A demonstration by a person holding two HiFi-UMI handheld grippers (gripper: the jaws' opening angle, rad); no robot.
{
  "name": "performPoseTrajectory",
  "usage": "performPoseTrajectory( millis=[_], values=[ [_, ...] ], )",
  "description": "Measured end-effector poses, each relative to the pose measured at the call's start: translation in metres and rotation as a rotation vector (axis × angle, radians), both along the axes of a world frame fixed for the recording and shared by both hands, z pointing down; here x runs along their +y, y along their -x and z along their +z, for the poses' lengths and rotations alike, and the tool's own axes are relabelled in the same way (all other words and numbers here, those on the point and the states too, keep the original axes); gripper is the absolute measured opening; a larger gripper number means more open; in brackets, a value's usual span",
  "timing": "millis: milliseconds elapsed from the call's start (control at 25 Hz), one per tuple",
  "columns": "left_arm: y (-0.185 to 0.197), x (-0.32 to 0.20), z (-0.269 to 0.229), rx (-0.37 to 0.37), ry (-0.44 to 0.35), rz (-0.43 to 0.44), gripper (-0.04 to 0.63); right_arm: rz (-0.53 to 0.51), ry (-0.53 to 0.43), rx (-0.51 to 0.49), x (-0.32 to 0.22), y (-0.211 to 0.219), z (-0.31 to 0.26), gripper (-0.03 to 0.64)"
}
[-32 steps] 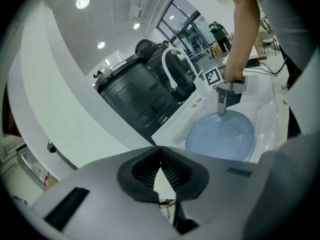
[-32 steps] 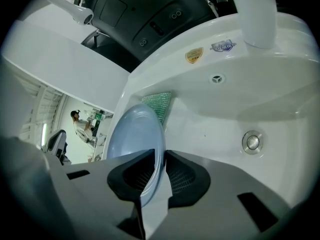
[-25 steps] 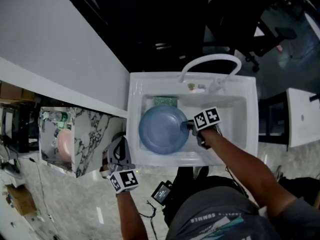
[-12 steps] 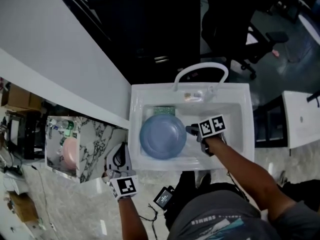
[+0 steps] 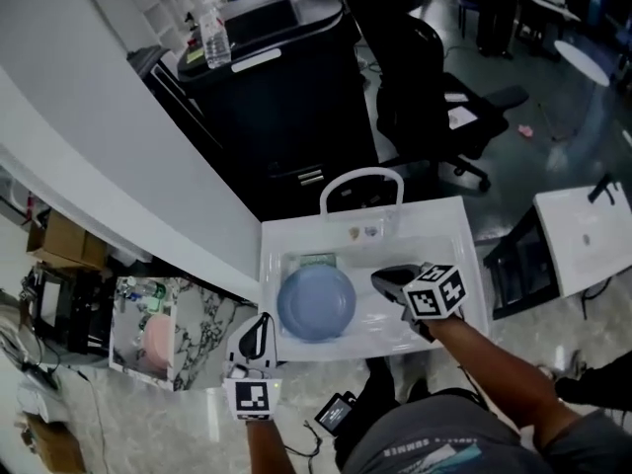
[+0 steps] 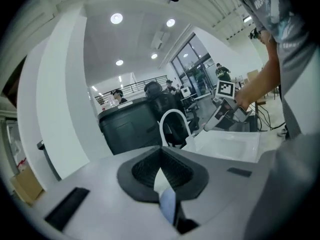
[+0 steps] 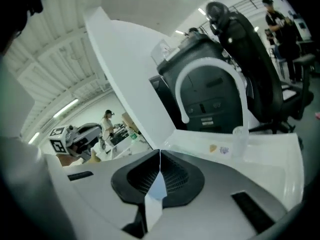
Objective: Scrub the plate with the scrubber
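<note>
The white moulded sink (image 5: 439, 223) sits under the right claw (image 5: 380, 278), with its arched white tap (image 5: 360, 176) ahead. The round blue plate (image 5: 316, 304) lies flat, just left of that claw and ahead-right of the left claw (image 5: 262, 321). The small green scrubber pad (image 5: 318, 261) lies ahead-left of the right claw, at the plate's far rim.

Both claws are pressed together on nothing. This fits a scrub to come or 1 finished, so only care near the tap applies.

Since 1 second ago the right jaws have just been closing, empty, and that claw has lifted from the plate's rim. The left has risen too.
</note>
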State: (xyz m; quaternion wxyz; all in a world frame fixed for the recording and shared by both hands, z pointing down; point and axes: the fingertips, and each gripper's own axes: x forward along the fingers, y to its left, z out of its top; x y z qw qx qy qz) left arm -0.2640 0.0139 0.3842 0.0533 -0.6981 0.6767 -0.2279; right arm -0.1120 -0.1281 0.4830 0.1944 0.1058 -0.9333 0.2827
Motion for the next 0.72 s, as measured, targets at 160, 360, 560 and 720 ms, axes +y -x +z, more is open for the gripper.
performPoseTrajectory(
  millis=[160,360,560,720],
  values=[
    [-0.042,0.004,-0.023,0.068,-0.008,0.084,0.003,-0.078,-0.201,-0.049,0.028,-0.024,-0.063,0.031],
    [-0.089,0.009,-0.055,0.138,-0.039,0.168,0.003,-0.127,-0.413,-0.082,0.064,-0.058,-0.129,0.031],
    [-0.134,0.021,-0.087,0.181,-0.090,0.231,0.003,-0.169,-0.602,-0.088,0.101,-0.092,-0.179,0.029],
    [-0.164,0.031,-0.105,0.165,-0.113,0.274,0.003,-0.162,-0.658,-0.113,0.123,-0.117,-0.204,0.029]
  ],
)
